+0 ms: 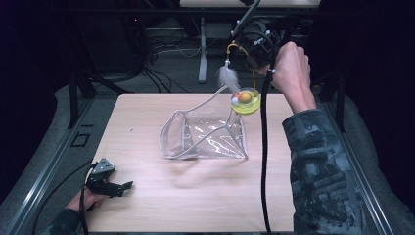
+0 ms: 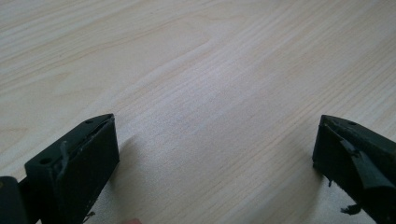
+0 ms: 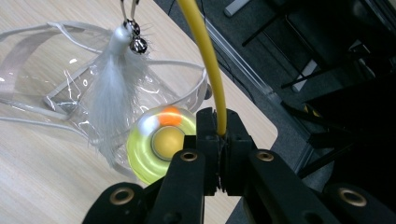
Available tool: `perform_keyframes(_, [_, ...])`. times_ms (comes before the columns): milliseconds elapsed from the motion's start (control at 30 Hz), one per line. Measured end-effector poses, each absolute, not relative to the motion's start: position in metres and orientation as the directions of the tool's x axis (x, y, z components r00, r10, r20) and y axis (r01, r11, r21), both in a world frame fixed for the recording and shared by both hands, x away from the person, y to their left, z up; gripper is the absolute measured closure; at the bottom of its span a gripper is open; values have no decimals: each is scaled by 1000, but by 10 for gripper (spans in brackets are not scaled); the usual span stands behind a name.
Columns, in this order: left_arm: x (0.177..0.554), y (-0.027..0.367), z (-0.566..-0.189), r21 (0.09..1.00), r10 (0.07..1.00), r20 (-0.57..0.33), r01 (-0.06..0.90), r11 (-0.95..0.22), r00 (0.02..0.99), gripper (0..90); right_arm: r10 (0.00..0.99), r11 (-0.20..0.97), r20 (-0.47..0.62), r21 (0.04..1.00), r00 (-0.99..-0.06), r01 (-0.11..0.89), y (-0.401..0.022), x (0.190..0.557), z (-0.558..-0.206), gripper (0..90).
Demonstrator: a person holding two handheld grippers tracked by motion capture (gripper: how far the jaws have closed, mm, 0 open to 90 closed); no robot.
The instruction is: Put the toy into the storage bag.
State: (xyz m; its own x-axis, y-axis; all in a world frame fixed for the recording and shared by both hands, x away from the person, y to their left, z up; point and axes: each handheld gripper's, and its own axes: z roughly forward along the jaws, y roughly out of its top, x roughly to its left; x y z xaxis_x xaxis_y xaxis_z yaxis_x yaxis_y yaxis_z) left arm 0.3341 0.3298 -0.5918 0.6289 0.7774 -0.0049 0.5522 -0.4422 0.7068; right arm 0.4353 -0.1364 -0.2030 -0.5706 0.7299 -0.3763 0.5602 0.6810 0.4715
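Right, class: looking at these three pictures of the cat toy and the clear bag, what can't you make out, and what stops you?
- Yellow stem: its top is cut off by the right gripper view's upper edge.
- Yellow base: near side hidden behind the right gripper.
- Clear bag: whether anything lies inside is lost in glare, high view.
- Left gripper: its handle is covered by the hand, high view.

Light falls from above onto the wooden table (image 1: 195,196), leaving the surrounding room nearly black. Glare streaks the clear plastic bag (image 1: 208,134). Soft shadows lie beneath the bag and beside the left gripper (image 2: 215,154), whose jaws look slightly blurred.
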Motion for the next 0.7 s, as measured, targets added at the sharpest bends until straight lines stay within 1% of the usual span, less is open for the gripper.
perform_keyframes(300, [334,330,-592,707,777,-5,552,-443,630,3,704,706,-395,472,-590,527,-114,434,-199,881])
perform_keyframes(700, [334,330,-592,706,776,-4,551,-444,631,3,667,738,-394,465,-632,489,-85,434,-201,881])
